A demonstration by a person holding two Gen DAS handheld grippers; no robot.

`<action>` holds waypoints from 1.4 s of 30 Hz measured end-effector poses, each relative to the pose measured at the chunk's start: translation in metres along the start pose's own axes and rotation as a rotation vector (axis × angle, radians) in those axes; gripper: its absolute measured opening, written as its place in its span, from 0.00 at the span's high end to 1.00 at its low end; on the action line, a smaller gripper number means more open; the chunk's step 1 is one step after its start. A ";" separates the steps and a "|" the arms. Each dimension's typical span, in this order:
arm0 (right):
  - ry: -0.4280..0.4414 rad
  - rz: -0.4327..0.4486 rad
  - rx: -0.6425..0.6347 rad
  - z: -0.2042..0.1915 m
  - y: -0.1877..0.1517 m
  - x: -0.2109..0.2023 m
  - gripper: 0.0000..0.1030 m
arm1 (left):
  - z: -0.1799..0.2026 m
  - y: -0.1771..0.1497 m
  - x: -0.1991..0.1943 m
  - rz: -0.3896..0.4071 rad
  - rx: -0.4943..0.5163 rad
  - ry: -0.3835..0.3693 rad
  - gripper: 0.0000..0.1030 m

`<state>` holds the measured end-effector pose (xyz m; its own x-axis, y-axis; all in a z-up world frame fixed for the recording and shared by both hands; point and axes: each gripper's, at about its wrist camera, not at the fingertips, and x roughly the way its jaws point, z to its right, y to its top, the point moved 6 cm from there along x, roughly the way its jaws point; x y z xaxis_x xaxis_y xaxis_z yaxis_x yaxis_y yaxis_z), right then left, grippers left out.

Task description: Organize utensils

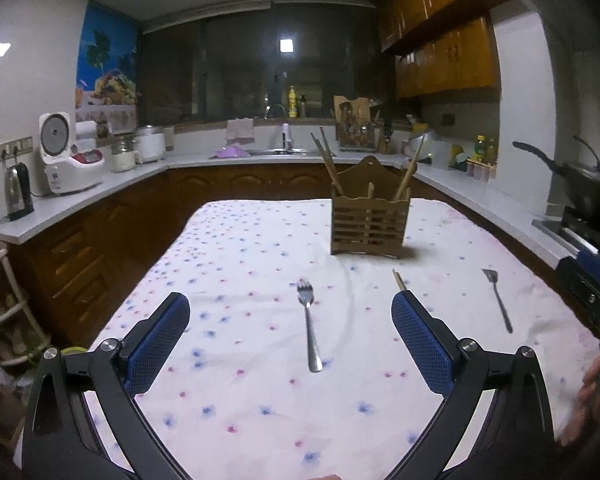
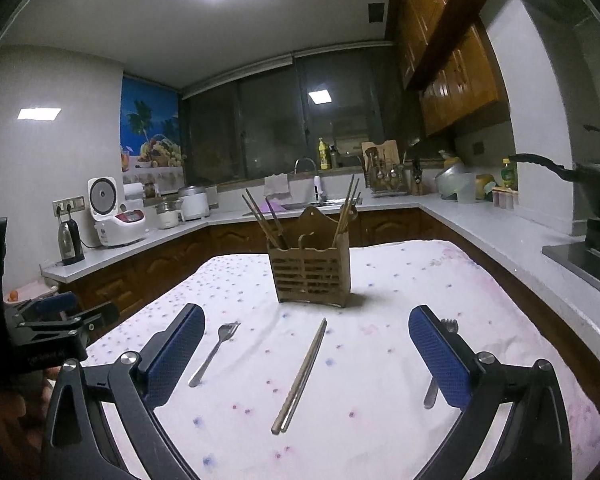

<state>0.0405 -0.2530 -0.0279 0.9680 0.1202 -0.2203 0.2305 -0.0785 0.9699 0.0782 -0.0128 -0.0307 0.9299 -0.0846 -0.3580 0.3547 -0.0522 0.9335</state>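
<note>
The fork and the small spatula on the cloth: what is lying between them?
A pair of chopsticks lies between the fork and the small spatula. The right wrist view shows the pair whole.

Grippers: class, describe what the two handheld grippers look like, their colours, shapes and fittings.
Both match. The left gripper and right gripper each have two flat fingers faced with blue, grid-textured pads, carried on black angular linkage arms with round silver bolts at the pivots. No cables or sleeves show.
</note>
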 end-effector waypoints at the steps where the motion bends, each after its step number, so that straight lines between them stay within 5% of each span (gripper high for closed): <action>1: 0.004 0.010 0.003 -0.001 -0.002 -0.002 0.00 | 0.000 -0.002 0.000 0.004 0.000 0.009 0.00; 19: -0.009 0.015 0.022 -0.002 -0.039 0.001 0.00 | 0.002 -0.033 0.010 -0.011 0.005 0.041 0.00; 42: -0.026 0.038 0.040 0.002 -0.034 -0.002 0.00 | 0.008 -0.027 -0.002 0.041 0.032 0.045 0.00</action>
<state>0.0305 -0.2530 -0.0606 0.9783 0.0905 -0.1862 0.1965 -0.1223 0.9729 0.0658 -0.0195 -0.0550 0.9472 -0.0429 -0.3177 0.3137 -0.0815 0.9460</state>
